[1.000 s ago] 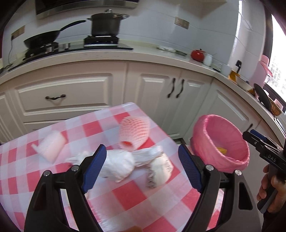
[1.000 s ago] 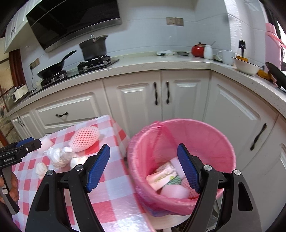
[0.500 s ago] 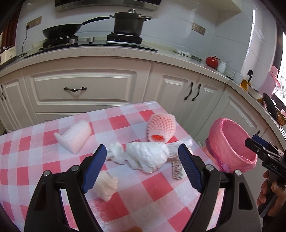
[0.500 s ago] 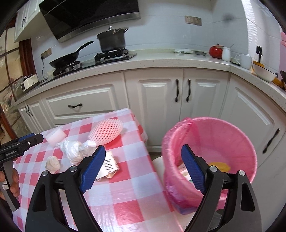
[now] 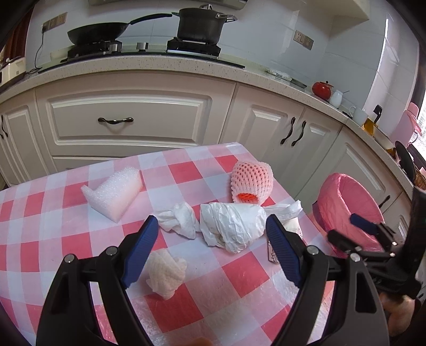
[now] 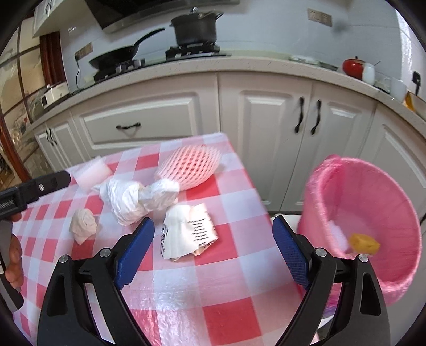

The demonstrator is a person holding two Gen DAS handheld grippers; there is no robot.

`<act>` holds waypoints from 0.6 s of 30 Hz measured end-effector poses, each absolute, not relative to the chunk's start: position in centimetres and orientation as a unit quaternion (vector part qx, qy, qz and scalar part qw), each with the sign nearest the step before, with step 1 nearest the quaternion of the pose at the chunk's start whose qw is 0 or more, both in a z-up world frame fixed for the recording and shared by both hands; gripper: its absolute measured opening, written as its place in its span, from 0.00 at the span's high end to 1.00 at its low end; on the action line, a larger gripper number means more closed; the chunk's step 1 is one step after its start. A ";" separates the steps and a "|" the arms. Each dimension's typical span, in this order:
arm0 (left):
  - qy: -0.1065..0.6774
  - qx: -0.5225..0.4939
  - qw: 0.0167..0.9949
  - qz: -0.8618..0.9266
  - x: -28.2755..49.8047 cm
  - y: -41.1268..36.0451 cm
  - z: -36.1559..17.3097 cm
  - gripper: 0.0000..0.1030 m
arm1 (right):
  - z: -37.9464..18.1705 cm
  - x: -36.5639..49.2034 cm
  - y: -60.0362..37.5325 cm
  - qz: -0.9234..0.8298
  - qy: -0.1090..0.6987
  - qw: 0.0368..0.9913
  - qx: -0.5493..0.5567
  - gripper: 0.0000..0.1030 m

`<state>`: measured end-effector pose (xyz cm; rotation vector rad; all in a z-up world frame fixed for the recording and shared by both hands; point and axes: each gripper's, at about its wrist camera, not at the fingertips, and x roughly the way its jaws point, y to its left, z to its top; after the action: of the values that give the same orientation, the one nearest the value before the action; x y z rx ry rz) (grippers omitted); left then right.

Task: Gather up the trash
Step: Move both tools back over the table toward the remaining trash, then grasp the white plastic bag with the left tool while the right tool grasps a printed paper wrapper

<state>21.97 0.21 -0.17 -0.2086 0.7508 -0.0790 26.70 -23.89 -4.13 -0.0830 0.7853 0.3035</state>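
Note:
Trash lies on the red-checked table (image 5: 234, 276): a white crumpled plastic bag (image 5: 231, 226) (image 6: 133, 197), a pink foam fruit net (image 5: 251, 182) (image 6: 191, 167), a white foam block (image 5: 114, 191) (image 6: 91, 173), a small crumpled tissue (image 5: 165, 274) (image 6: 83, 225) and a printed paper wrapper (image 6: 189, 231). A pink-lined trash bin (image 5: 348, 210) (image 6: 364, 221) stands right of the table. My left gripper (image 5: 213, 252) is open, hovering over the bag. My right gripper (image 6: 213, 250) is open, above the wrapper and table edge; it also shows in the left wrist view (image 5: 356, 234).
White kitchen cabinets (image 5: 127, 119) and a counter with a wok (image 5: 98, 32), a pot (image 5: 202, 24) and a red teapot (image 5: 322, 89) stand behind the table. The bin holds a yellow item (image 6: 364, 243). The left gripper's handle (image 6: 29, 193) crosses the right wrist view.
Both grippers have moved back and left from the bin toward the table. The right gripper left the bin's mouth and now hangs over the table's right part. Both stay open.

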 end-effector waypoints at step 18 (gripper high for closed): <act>0.390 -0.102 0.914 -0.050 24.9 -0.3 -2.3 0.22 | -9.3 30.7 -20.6 0.159 0.424 0.890 -0.046 0.18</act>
<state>24.90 -0.33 -2.32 -0.2103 0.8031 -0.1033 30.72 -20.61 -9.31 -0.0961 0.8813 0.3309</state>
